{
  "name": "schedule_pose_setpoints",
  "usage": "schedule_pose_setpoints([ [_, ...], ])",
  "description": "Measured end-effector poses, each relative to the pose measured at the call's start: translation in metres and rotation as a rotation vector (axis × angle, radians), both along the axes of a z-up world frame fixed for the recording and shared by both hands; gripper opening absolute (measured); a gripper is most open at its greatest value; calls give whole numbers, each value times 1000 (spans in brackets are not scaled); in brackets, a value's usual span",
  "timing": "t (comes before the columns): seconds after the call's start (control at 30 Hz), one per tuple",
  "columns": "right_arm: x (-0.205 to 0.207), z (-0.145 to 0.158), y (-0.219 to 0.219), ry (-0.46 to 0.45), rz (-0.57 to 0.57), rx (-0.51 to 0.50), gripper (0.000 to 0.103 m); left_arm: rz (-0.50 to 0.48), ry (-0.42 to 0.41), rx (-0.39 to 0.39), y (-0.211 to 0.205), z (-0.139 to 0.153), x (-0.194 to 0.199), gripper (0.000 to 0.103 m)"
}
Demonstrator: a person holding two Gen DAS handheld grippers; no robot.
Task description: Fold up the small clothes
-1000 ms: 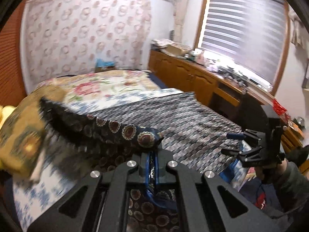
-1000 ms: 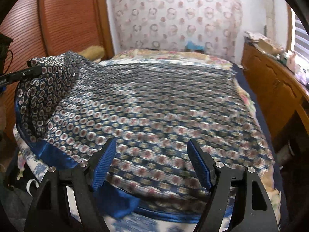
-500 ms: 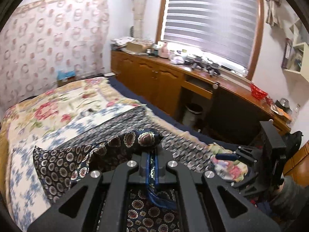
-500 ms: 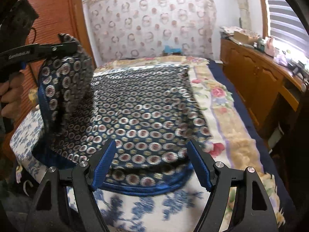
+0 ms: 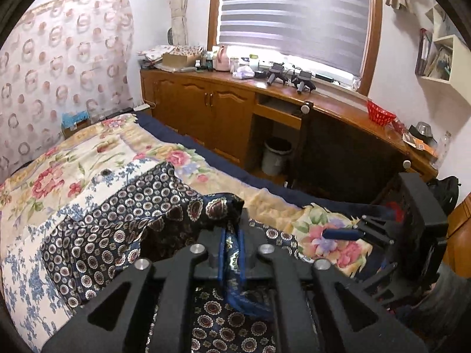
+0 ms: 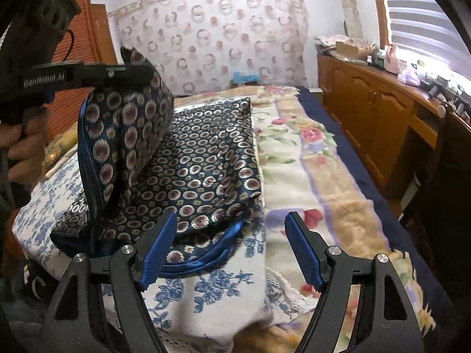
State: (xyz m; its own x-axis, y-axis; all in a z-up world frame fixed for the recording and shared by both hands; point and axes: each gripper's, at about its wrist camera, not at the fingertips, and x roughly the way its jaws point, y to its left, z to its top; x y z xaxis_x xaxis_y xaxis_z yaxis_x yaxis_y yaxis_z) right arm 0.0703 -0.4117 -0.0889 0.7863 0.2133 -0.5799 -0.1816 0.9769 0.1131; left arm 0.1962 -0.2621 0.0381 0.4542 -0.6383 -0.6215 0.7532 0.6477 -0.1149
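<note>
A dark blue garment (image 6: 206, 158) with ring patterns and a bright blue hem lies doubled over on the bed. My left gripper (image 5: 231, 235) pinches a raised corner of the garment (image 5: 117, 229), with the blue hem between its pads. Its jaws are opening, and the cloth still hangs from them. From the right wrist view the left gripper (image 6: 129, 70) holds that corner up above the folded part. My right gripper (image 6: 231, 244) stands open near the bed's front edge, nothing between its pads, its left finger over the hem. The right gripper (image 5: 347, 232) also shows in the left wrist view.
The bed (image 6: 309, 176) has a floral blanket and a blue-flowered sheet. Along its right side runs a wooden cabinet and desk (image 5: 206, 108) crowded with small items, with a waste bin (image 5: 276, 156) and a dark chair (image 5: 338, 153) beneath. A hand (image 6: 23, 153) grips the left handle.
My left gripper has carried the garment's corner across to the right, laying one half over the other. The spread cloth is now narrower. My right gripper has shifted sideways and stays open.
</note>
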Motion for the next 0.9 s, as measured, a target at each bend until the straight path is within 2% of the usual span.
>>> schedule_pose_setpoints([
  [0.03, 1, 0, -1, 0, -3, 0, 77, -2, 3, 5, 0, -2, 1, 9],
  [0.13, 3, 2, -3, 0, -9, 3, 77, -7, -3, 14, 7, -2, 0, 28],
  [0.17, 5, 4, -3, -1, -10, 4, 77, -9, -3, 13, 12, -1, -1, 38],
  [0.23, 9, 6, 0, -4, -7, 5, 77, -5, -3, 1, 21, -1, 1, 45],
  [0.3, 14, 9, 2, -7, -3, 2, 77, 11, -1, -4, 36, -1, 3, 59],
  [0.33, 18, 11, 4, -9, 0, 0, 77, 24, -6, -2, 45, -2, 4, 62],
  [0.5, 38, 17, 20, -5, 35, -15, 77, 98, -29, 49, 87, -19, 15, 62],
  [0.7, 77, 24, 56, 11, 104, -64, 77, 191, 21, 99, 140, -55, 39, 62],
  [0.9, 125, 25, 105, 38, 207, -108, 77, 261, 60, 155, 173, -91, 64, 62],
])
